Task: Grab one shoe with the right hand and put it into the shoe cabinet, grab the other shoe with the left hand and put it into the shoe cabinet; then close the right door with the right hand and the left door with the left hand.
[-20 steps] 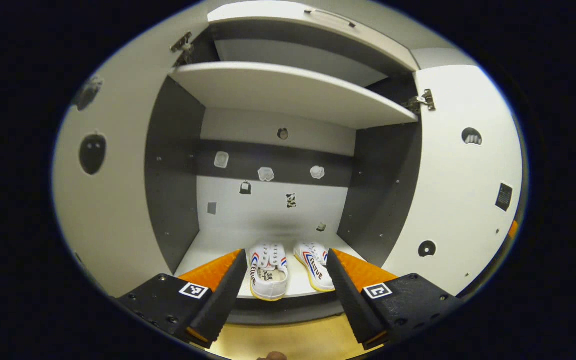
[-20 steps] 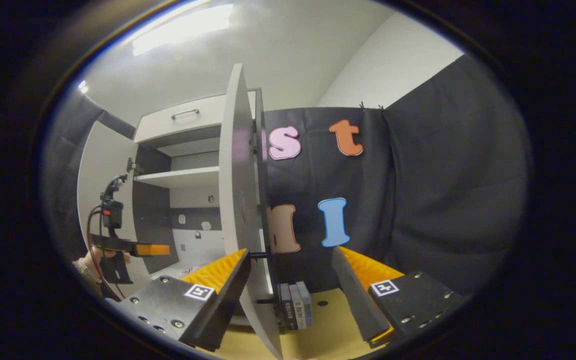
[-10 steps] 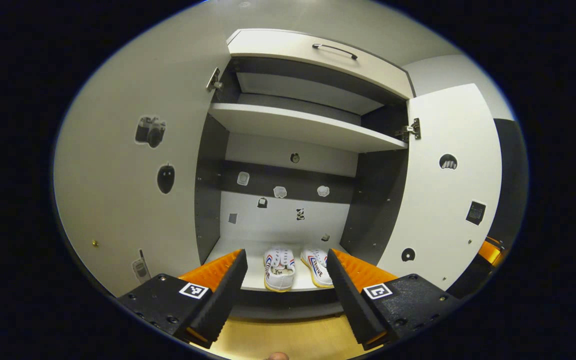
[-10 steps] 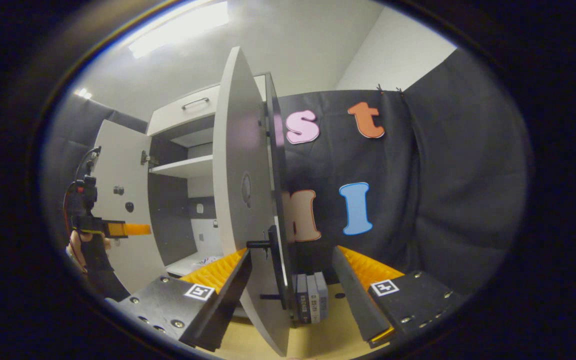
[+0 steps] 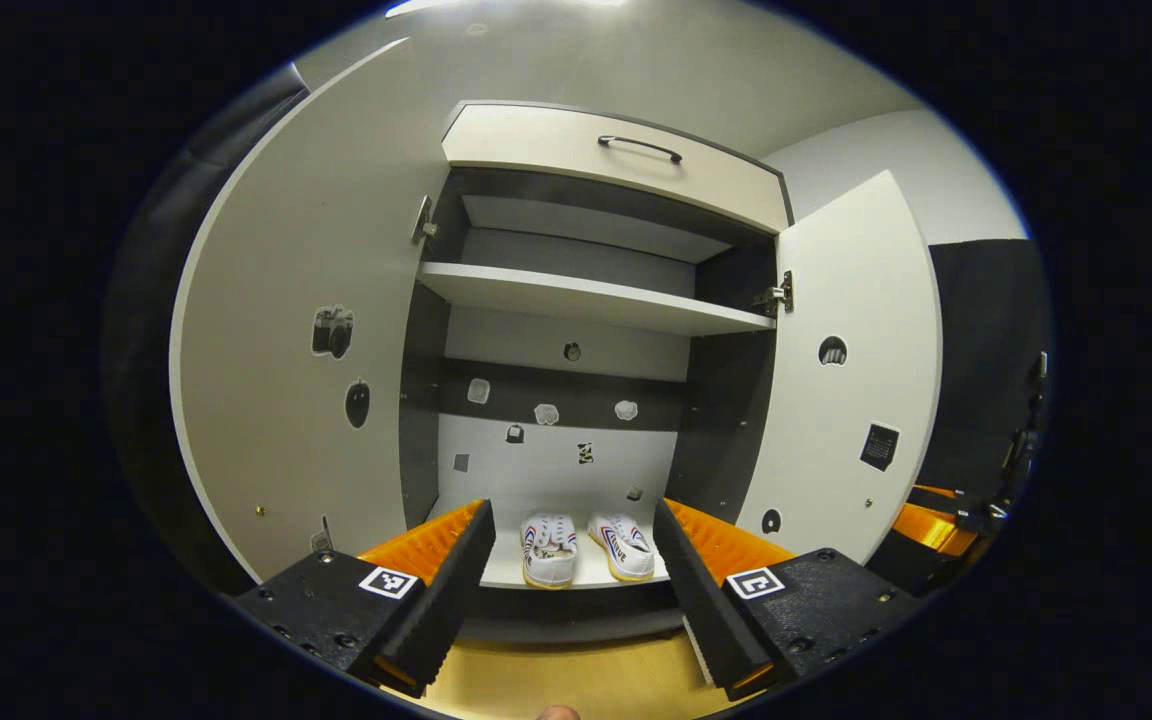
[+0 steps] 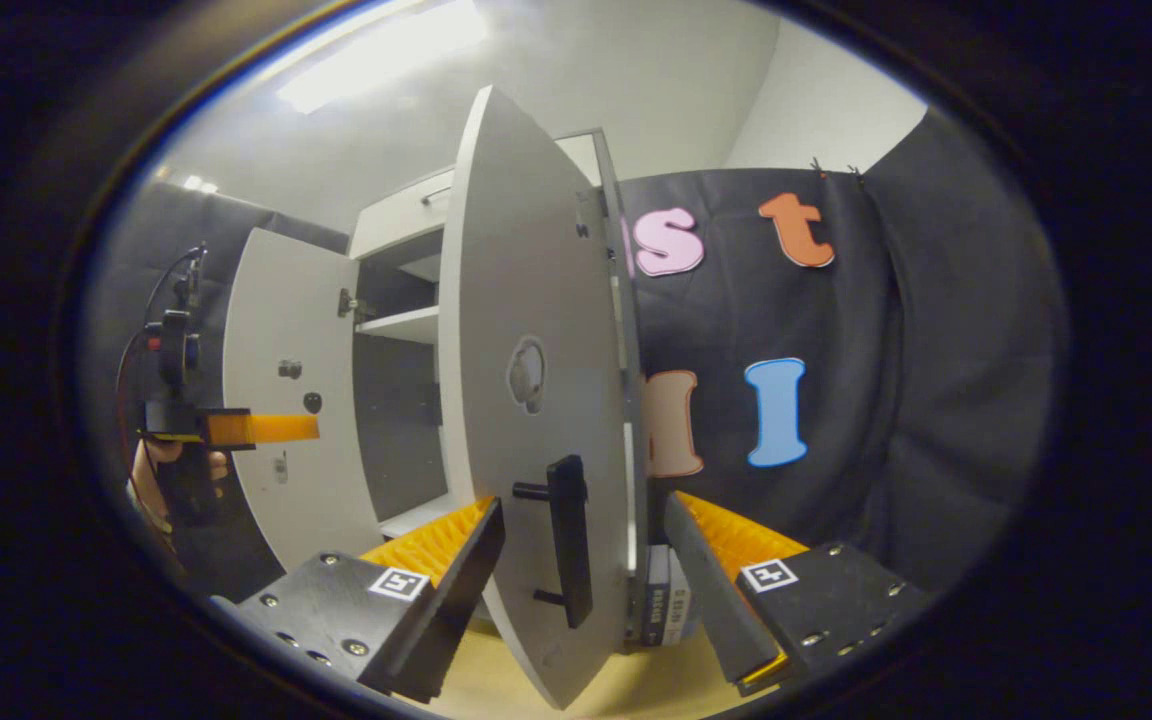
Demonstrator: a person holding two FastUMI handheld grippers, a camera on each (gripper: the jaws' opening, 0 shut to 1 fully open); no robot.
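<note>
— Where are the shoes (image 5: 586, 548)?
— Both on the cabinet's (image 5: 586, 300) bottom shelf, side by side. The doors come next.
— Right gripper (image 6: 584, 570)?
— Fingers wide, empty, either side of the right door's (image 6: 536, 300) black handle (image 6: 569, 540). I'd push that door's outer face near the handle, away from the hinge, swinging evenly.
— Left gripper (image 5: 571, 570)?
— Wide too, holding nothing, facing the cabinet; the left door (image 5: 286, 400) waits.

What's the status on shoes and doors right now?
Left hand-held gripper open, empty. Right hand-held gripper open, straddling right door near its handle. Both shoes on bottom shelf; left door wide open. No obstruction seen.
</note>
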